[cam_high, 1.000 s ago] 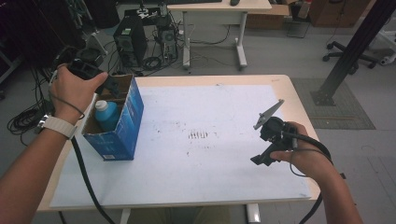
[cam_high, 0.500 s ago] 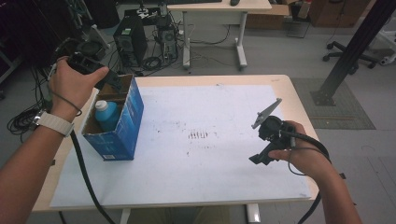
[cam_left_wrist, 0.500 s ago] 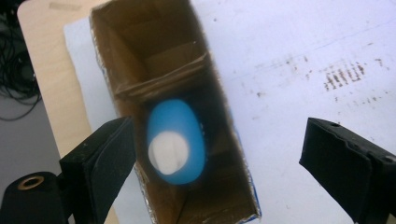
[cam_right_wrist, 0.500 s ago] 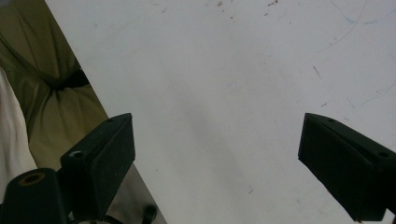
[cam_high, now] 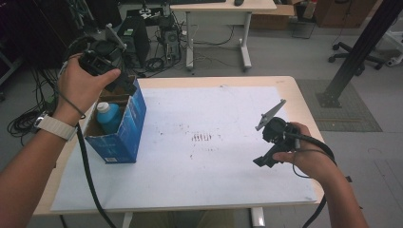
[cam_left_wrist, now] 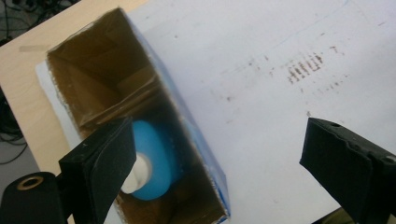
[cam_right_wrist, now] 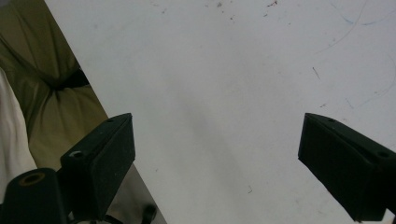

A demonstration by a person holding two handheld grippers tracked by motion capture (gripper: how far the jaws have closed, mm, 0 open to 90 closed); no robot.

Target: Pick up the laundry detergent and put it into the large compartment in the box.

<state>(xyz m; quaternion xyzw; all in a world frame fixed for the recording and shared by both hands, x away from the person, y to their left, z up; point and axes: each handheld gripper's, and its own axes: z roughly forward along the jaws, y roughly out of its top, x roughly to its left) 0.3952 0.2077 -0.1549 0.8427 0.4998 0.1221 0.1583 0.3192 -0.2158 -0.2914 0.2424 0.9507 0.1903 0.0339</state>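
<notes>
Cardboard box (cam_high: 124, 128); glossy plastic bottle (cam_high: 109, 116); matt white sheet (cam_high: 214, 156).

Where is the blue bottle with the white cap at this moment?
The blue bottle stands inside the open blue cardboard box at the left side of the table in the high view, just below the left gripper.

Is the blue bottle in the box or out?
In. The bottle stands inside the open-topped box; its white cap and blue shoulder show below the rim.
</notes>
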